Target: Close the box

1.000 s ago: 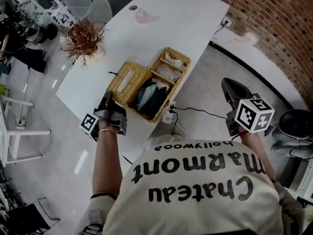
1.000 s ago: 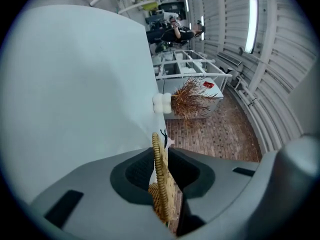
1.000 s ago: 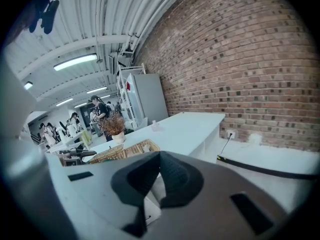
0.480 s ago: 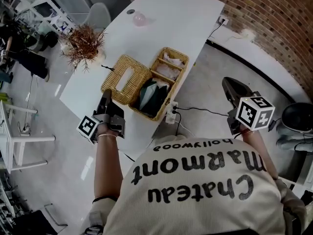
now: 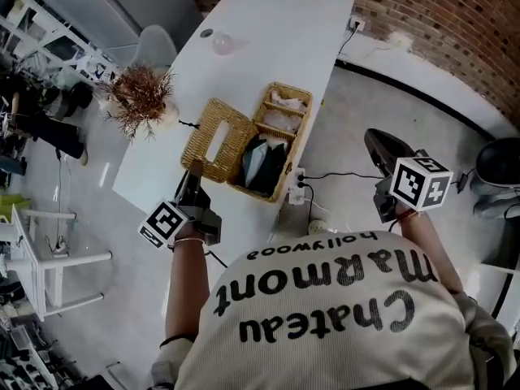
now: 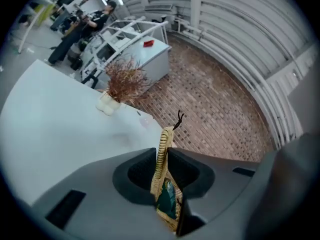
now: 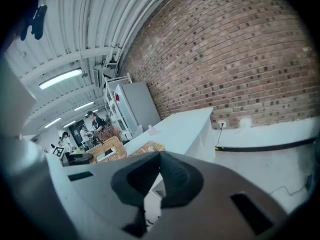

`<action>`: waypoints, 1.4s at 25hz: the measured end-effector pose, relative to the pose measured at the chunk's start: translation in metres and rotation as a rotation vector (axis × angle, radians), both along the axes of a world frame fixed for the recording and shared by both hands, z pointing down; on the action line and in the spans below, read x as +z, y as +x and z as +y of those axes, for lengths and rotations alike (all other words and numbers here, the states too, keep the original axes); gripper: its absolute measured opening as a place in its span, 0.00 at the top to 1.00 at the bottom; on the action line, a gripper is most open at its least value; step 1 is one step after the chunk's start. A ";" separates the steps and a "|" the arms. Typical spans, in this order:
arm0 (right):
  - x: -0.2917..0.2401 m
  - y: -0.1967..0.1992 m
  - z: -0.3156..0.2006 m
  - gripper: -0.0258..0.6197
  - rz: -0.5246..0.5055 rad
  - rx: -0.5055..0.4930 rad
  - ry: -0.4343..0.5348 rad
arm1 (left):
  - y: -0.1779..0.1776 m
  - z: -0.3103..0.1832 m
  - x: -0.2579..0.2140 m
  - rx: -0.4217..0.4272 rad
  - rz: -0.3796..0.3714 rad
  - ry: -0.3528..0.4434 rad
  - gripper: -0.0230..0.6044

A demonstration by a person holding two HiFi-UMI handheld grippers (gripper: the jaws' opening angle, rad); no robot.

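**Wicker box on white bench, lid half raised in the left tool**

Item 1. Wicker box [image 5: 299, 146]: rectangular, woven and straw-coloured. It stands near the close edge of the white bench [image 5: 268, 31] and is open. It has two compartments. The nearer one holds a dark green cloth bundle [image 5: 262, 162]. The farther one holds pale crumpled material [image 5: 286, 106].

Item 2. Lid [image 5: 231, 124]: woven and hinged along the box's left side. It is tilted up off the bench, not yet over the box, and has an oblong slot [image 5: 214, 143] in its middle. A short black cord loop [image 6: 180, 119] sticks up from its free edge.

Item 3. Left tool [image 5: 193, 171]: at the lid's near corner, pointing roughly level. Its jaws are narrow and pinch the lid's rim between the pads. They have just been easing apart a little, with the rim between them.

Item 4. Right tool [image 7: 150, 199]: held well apart from the box, over the floor beside the bench. Its jaws stand at a narrow gap with nothing between them.

Item 5. Dried plant [image 5: 140, 97]: rust-brown sprigs in a small white vase at the bench's left edge, near the lid.

Item 6. Pink round object [image 5: 223, 44]: on the far part of the bench. Its kind cannot be told.

Item 7. Power strip [image 5: 297, 189]: white, at the bench's near edge just beside the box, with a cable [image 5: 341, 175] trailing across the floor.

Item 8. Brick wall [image 5: 439, 23]: beyond the bench's far right side.
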State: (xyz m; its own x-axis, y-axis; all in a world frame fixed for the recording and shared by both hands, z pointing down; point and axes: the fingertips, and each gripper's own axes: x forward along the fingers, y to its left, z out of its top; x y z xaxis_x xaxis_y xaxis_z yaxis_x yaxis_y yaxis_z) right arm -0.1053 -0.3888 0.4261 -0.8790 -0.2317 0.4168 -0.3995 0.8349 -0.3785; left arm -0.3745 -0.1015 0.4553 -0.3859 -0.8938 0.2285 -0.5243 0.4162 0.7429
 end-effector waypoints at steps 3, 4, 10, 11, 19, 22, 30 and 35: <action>0.001 0.003 0.011 0.96 -0.024 0.051 -0.053 | 0.006 -0.006 -0.006 0.099 -0.064 -0.058 0.86; 0.003 0.005 0.015 0.96 -0.030 0.067 -0.069 | 0.008 -0.007 -0.008 0.131 -0.085 -0.073 0.86; 0.015 0.025 0.038 0.96 -0.054 0.170 -0.160 | 0.020 -0.011 -0.019 0.283 -0.239 -0.156 0.88; 0.016 0.030 0.042 0.96 -0.056 0.190 -0.172 | 0.023 -0.013 -0.021 0.308 -0.264 -0.166 0.88; 0.023 0.066 0.074 0.96 -0.031 0.293 -0.175 | 0.040 -0.016 -0.026 0.431 -0.439 -0.228 0.89; 0.023 0.073 0.087 0.96 -0.018 0.306 -0.156 | 0.046 -0.018 -0.027 0.464 -0.464 -0.228 0.89; 0.023 0.101 0.109 0.96 -0.033 0.388 -0.165 | 0.057 -0.019 -0.027 0.545 -0.548 -0.258 0.90; 0.022 0.117 0.121 0.96 -0.047 0.438 -0.172 | 0.067 -0.021 -0.027 0.589 -0.618 -0.274 0.90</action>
